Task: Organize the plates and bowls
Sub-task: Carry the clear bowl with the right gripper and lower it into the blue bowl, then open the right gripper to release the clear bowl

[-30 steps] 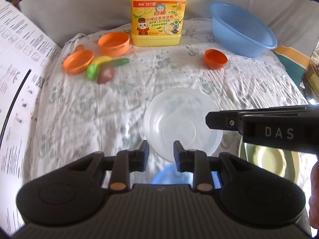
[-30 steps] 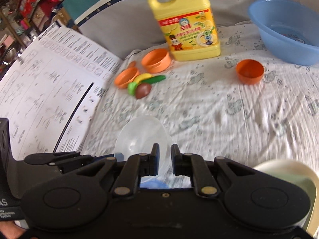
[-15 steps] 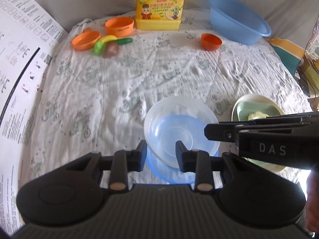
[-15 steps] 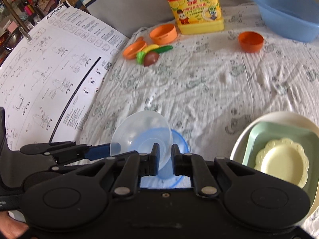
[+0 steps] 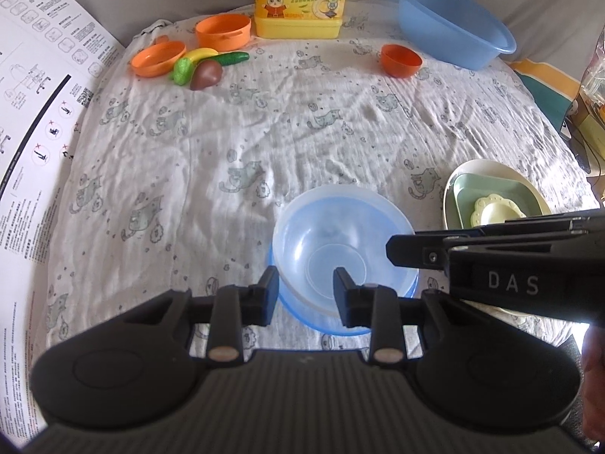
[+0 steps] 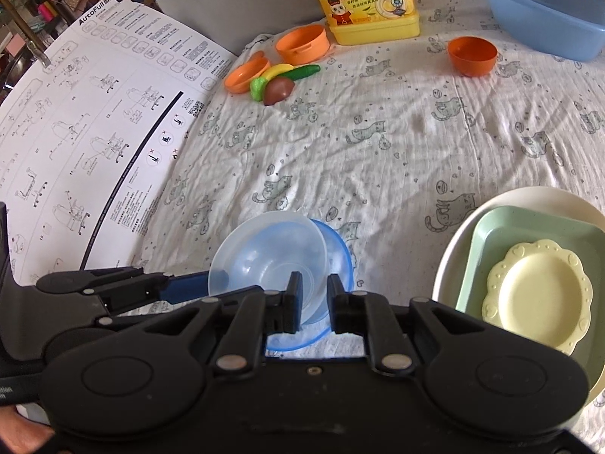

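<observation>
Left wrist view: I see the clear bowl (image 5: 342, 249) nested in the blue bowl (image 5: 340, 323) on the cat-print cloth (image 5: 264, 140).
Left gripper (image 5: 305, 295): fingers apart, straddling the clear bowl's near rim.
Right gripper (image 6: 310, 300): narrow gap across the bowls' rim; grip I cannot tell.
Plates: yellow plate (image 6: 539, 295) in green tray (image 6: 506, 227), just right of the bowls.

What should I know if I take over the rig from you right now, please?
Left gripper: open, astride the near rim of the clear bowl.
Right gripper: appears shut on that bowl's right rim.
Done: clear bowl sits tilted in the blue bowl; plate stack stands on the right.
Left: release and settle it; the orange bowl far back looks unsorted.
</observation>
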Motion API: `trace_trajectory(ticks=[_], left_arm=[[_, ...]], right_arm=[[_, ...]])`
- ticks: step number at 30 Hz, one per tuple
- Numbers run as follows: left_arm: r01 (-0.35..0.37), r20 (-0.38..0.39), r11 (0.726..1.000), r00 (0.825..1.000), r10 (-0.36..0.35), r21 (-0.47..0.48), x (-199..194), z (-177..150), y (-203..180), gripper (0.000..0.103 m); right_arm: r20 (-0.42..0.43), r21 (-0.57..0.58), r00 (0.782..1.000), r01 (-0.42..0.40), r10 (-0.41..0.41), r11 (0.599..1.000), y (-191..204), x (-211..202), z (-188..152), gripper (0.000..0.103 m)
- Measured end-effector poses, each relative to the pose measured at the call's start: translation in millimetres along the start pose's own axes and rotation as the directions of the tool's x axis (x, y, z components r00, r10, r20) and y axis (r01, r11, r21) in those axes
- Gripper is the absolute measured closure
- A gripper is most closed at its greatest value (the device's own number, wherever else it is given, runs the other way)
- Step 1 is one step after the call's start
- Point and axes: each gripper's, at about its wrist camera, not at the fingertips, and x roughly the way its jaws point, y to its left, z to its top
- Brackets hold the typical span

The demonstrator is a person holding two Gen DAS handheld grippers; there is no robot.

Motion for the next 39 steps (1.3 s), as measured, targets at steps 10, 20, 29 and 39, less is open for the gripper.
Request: trace_trajectory(ticks=[10,20,29,39], left_arm=[[-0.021,0.075,0.999,0.997,0.023,-0.027,-13,2,4,0.000],[-0.034,0.058,0.998,0.998,0.037,-0.049,-12,6,6,0.000],[-0.046,0.059,0.998,0.997,0.048,-0.035,-13,14,-1,0.000],[-0.029,0.031,0.999,0.999,0.030,-0.038,-4,33,-17,0.000]], right_arm=[[0.078,-0.035,0.996,0.041,-0.038,0.999,3,-12,3,0.008],[0.105,-0.029,0.993,0.066,-0.063,0.997,-2,-17,4,0.000],[0.133,-0.002,0.988,0.075,-0.074,0.997,-12,-24,9,0.000],[0.148,0.091,0.984,0.089,-0.102,0.992,-50,-32,18,0.000]])
